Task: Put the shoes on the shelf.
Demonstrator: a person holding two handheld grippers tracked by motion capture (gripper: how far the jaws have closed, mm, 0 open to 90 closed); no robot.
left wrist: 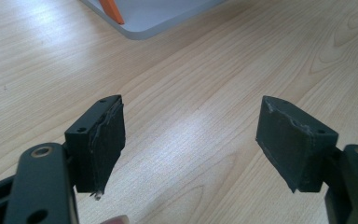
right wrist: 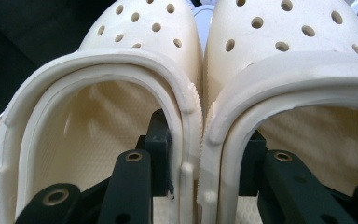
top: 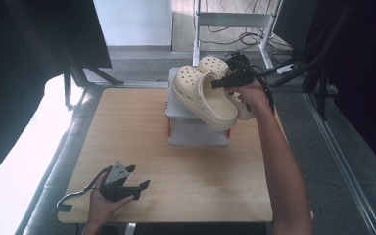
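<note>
Your right gripper (top: 221,82) has hold of a pair of cream clogs (top: 206,95), one jaw reaching into each shoe so that the two touching inner walls are pinched between the pads; the jaws stand roughly half closed on that double wall. In the right gripper view the left clog (right wrist: 98,116) and the right clog (right wrist: 298,84) sit side by side, pressed together, perforated toes pointing to 12 o'clock away from the camera and heel openings toward you.

In the high view the pair sits toward 1 o'clock on the worktop (top: 142,147), over the top of a small white rack (top: 196,129) with orange side pieces. Their long axes run from about 11 o'clock at the toes to 5 o'clock at the heels, toes aimed at the far edge, the soles tilted so the nearer clog overhangs the rack's front. I cannot tell whether the soles rest on the rack or hang just above it.

Your left gripper (top: 138,177) lies low over the worktop at about 7 o'clock, well apart from the shoes, pointing toward 2 o'clock. Its jaws are spread wide with nothing between them but bare wood, and the rack's corner (left wrist: 149,18) shows at 12 o'clock in its own view.
</note>
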